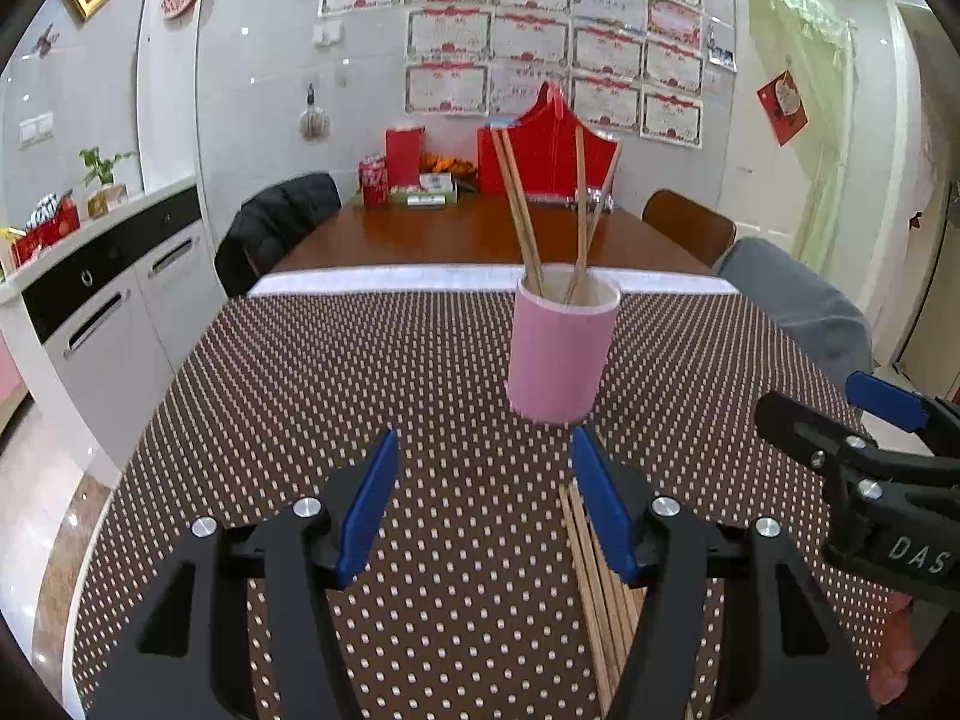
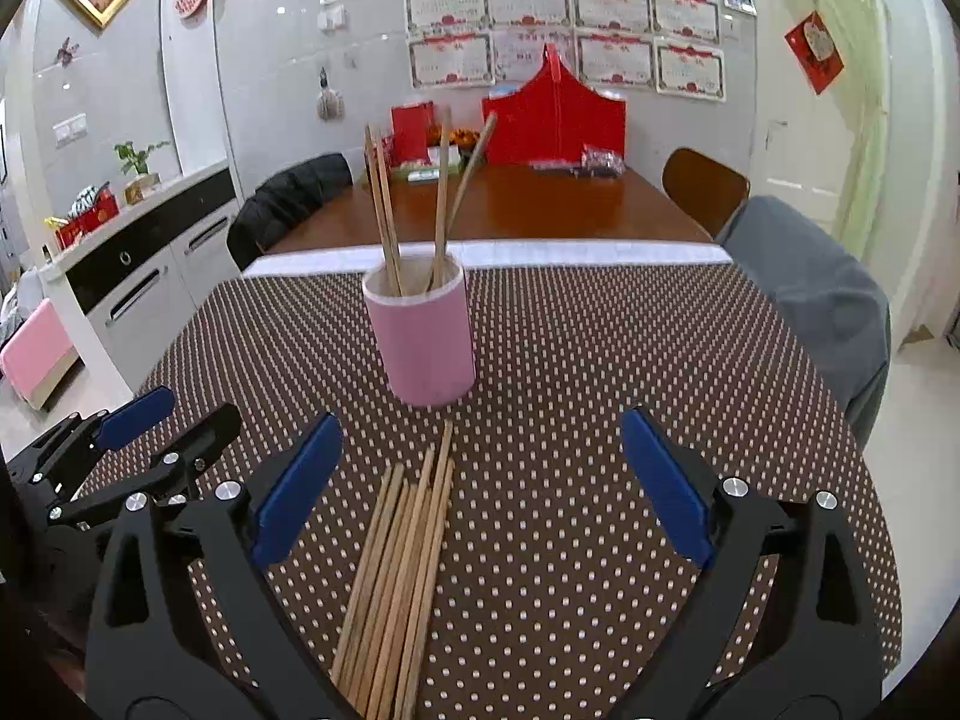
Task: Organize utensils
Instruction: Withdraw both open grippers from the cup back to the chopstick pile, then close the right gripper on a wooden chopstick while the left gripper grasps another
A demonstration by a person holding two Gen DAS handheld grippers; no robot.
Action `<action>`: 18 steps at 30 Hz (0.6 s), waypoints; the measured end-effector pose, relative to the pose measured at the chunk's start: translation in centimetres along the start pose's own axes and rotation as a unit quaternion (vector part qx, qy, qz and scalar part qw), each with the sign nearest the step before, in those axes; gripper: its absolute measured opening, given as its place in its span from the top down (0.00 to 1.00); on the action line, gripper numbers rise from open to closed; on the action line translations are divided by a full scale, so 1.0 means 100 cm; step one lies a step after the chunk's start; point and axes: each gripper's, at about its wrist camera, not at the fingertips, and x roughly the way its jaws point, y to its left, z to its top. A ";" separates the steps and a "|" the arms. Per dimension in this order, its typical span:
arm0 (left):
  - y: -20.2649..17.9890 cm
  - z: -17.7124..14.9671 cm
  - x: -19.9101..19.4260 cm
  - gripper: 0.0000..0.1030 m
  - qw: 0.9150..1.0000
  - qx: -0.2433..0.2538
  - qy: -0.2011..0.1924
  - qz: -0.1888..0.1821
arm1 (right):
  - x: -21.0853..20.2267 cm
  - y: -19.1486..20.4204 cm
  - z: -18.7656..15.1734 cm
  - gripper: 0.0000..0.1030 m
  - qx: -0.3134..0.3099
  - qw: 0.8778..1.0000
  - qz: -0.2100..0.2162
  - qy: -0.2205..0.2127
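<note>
**Take one pair from the pile, not a fistful**

You are working on a table under a brown dotted cloth (image 2: 600,360), with the pink holder (image 2: 423,339) standing upright near its middle. Four chopsticks (image 2: 441,198) already lean inside it. The rest, a loose bundle of chopsticks (image 2: 402,546), lie flat on the cloth just in front of the holder, their far tips pointing toward its base.

Your right gripper (image 2: 480,486) hangs over that bundle with its blue pads spread wide and nothing between them; the sticks sit nearer its left pad. Your left gripper (image 1: 483,501) is also spread, less widely, and empty, with the bundle running under its right pad (image 1: 600,504).

Judging from this, the next pick is the step in hand. Centre one gripper over the bundle's outer sticks, come down low, and close across them rather than along them. Keep the other clear, since the two grippers are close together. Lift level, then tip the sticks upright before lowering them into the holder so it is not knocked over.
</note>
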 end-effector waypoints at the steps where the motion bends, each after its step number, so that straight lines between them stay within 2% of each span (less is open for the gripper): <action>1: 0.001 -0.004 0.002 0.42 1.000 -0.001 0.006 -0.003 | 0.004 0.000 -0.004 0.10 -0.001 1.000 -0.002 0.009; 9: -0.001 -0.028 0.015 0.42 0.999 0.000 0.044 -0.009 | 0.031 -0.003 -0.040 0.10 0.014 0.996 0.007 0.085; 18: 0.007 -0.054 0.036 0.42 0.996 0.003 0.091 -0.005 | 0.066 -0.017 -0.072 0.10 0.033 0.987 -0.004 0.155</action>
